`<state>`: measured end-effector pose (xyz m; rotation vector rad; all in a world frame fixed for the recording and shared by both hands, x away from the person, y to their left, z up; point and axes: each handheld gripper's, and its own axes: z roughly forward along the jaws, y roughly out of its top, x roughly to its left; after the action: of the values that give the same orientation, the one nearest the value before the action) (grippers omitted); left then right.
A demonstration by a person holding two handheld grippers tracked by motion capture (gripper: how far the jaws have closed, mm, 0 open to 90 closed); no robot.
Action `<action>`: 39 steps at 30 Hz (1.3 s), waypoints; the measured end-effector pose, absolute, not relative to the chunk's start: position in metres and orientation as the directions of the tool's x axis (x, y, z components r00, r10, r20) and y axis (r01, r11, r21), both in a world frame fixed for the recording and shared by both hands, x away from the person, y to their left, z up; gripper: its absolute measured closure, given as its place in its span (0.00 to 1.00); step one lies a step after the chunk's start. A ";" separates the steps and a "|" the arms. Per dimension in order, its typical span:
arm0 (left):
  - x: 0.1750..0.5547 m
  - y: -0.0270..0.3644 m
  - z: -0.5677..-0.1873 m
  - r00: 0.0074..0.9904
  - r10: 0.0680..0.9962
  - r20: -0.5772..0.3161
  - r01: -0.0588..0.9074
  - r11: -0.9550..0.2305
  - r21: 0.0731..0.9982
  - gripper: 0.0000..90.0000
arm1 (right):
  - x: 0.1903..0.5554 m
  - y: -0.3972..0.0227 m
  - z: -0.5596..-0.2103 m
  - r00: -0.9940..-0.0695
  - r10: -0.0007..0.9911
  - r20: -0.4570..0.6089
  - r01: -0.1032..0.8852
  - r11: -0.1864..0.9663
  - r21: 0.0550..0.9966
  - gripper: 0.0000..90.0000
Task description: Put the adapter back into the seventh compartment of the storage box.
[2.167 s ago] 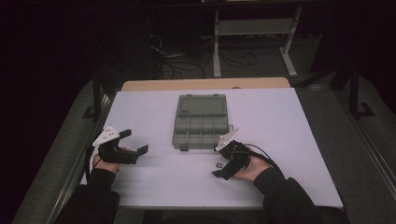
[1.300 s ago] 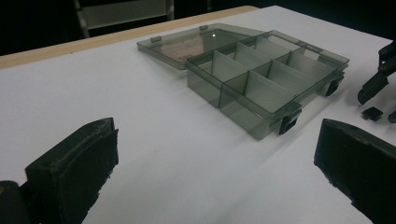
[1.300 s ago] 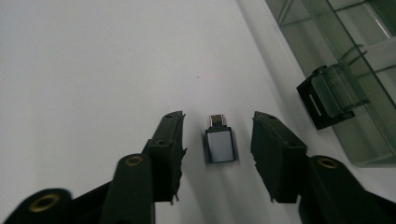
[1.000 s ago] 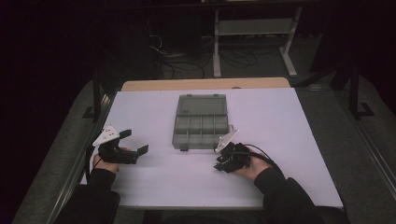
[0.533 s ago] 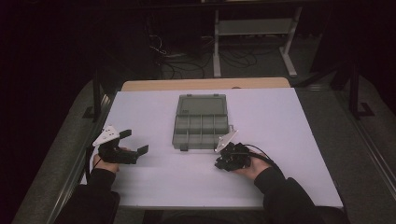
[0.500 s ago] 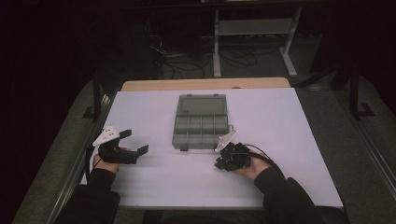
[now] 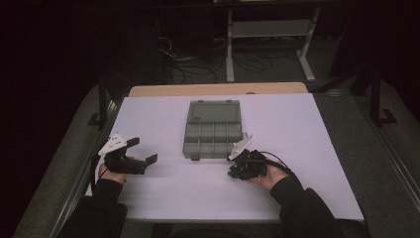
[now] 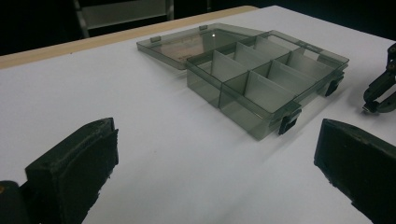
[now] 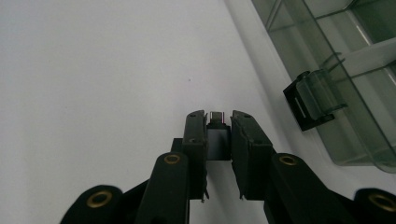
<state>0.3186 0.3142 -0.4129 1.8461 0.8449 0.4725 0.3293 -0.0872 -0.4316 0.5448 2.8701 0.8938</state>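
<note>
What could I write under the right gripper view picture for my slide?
The right tool pinches a small silvery part over the white table, beside the clear box's black latch.

The high view is looking forward and down over the whole white table (image 7: 307, 129), while the two gripper views are sitting low and close above it, both sharing with it the open compartment box (image 7: 213, 130) (image 8: 266, 70) (image 9: 355, 70).

Open white tabletop (image 7: 317, 129) lies bare left, right and near of the compartment box (image 7: 213, 136); its flat-lying lid (image 7: 214, 110) takes the far centre; the right gripper (image 7: 237, 171) sits just beside the box's near right corner; the left gripper (image 7: 141, 153) stands well apart.
</note>
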 end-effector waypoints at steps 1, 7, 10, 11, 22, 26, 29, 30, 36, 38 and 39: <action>0.319 0.314 -0.413 0.679 0.733 -0.053 0.337 -0.247 0.908 0.00 | 0.329 -0.087 -0.431 -0.932 0.361 0.022 0.309 0.764 0.566 0.83; 0.318 0.314 -0.413 0.678 0.733 -0.054 0.338 -0.245 0.908 0.00 | 0.330 -0.089 -0.424 -0.932 0.362 0.025 0.310 0.756 0.577 0.83; 0.318 0.314 -0.413 0.677 0.734 -0.054 0.339 -0.246 0.908 0.00 | 0.330 -0.090 -0.421 -0.932 0.362 0.027 0.309 0.752 0.582 0.83; 0.318 0.314 -0.413 0.677 0.734 -0.054 0.339 -0.246 0.908 0.00 | 0.330 -0.090 -0.420 -0.931 0.363 0.028 0.311 0.752 0.581 0.83; 0.318 0.314 -0.413 0.678 0.733 -0.055 0.338 -0.244 0.909 0.00 | 0.333 -0.089 -0.405 -0.932 0.361 0.022 0.304 0.749 0.589 0.83; 0.318 0.314 -0.413 0.679 0.732 -0.055 0.337 -0.244 0.909 0.00 | 0.335 -0.089 -0.399 -0.932 0.362 0.021 0.301 0.740 0.601 0.83; 0.318 0.314 -0.413 0.679 0.732 -0.056 0.337 -0.243 0.909 0.00 | 0.338 -0.088 -0.392 -0.932 0.363 0.018 0.299 0.737 0.606 0.83; 0.319 0.314 -0.413 0.680 0.731 -0.055 0.337 -0.244 0.909 0.00 | 0.338 -0.088 -0.391 -0.933 0.360 0.014 0.294 0.738 0.607 0.83; 0.319 0.314 -0.413 0.680 0.731 -0.055 0.337 -0.244 0.909 0.00 | 0.341 -0.084 -0.386 -0.933 0.359 0.009 0.291 0.742 0.604 0.83; 0.318 0.314 -0.413 0.680 0.731 -0.055 0.337 -0.244 0.909 0.00 | 0.342 -0.084 -0.386 -0.935 0.355 0.007 0.287 0.744 0.603 0.83; 0.319 0.314 -0.413 0.679 0.732 -0.056 0.338 -0.244 0.909 0.00 | 0.343 -0.082 -0.385 -0.935 0.355 0.007 0.287 0.744 0.603 0.83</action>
<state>0.3185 0.3139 -0.4129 1.8435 0.8441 0.4702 0.3428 -0.0822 -0.3853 0.5228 2.8322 0.9528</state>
